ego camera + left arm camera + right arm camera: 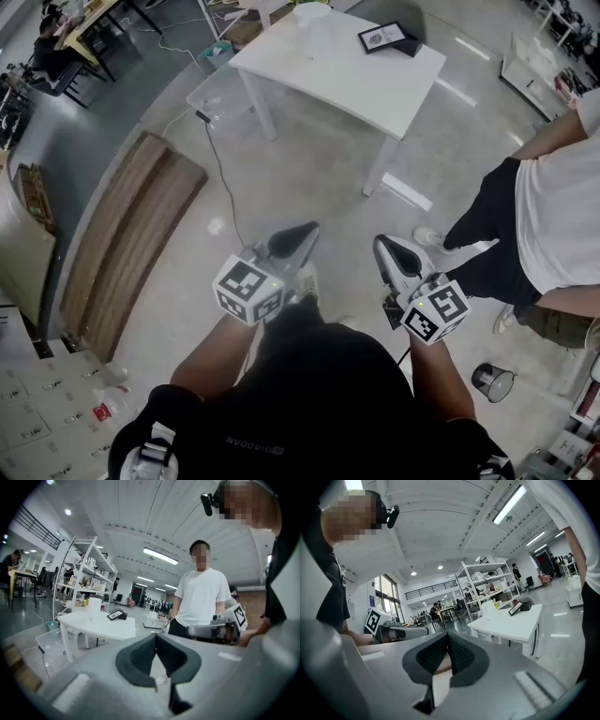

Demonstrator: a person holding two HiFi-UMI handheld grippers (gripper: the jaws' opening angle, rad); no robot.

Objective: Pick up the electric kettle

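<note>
Left tool (156, 638) has its two dark jaws brought together at the tips with nothing between them, and it is held out in mid-air well short of the white counter (319, 70). Right tool (446, 635) is likewise closed, jaws tip to tip and holding nothing, and it sits just to the right of the left one at about the same height; from the head view both are carried side by side over the bare floor. On the far end of the counter stands the kettle (94, 608), a tall white body, upright and well apart from both tools. Near it, towards the right edge of the counter top, a black picture frame (383, 37) stands tilted. On the floor beside the counter's left leg sits a clear plastic bin (202, 89); whether anything lies in it cannot be told. At the near right a small dark wire basket (494, 382) stands on the floor, and its contents cannot be made out either. A cable (221, 173) runs across the floor from the bin towards the tools. Wooden planks (131, 234) lie at the left. Another person (553, 202) in a white shirt and black trousers stands at the right. A white shelf rack (82, 581) loaded with small items rises beyond the counter.
</note>
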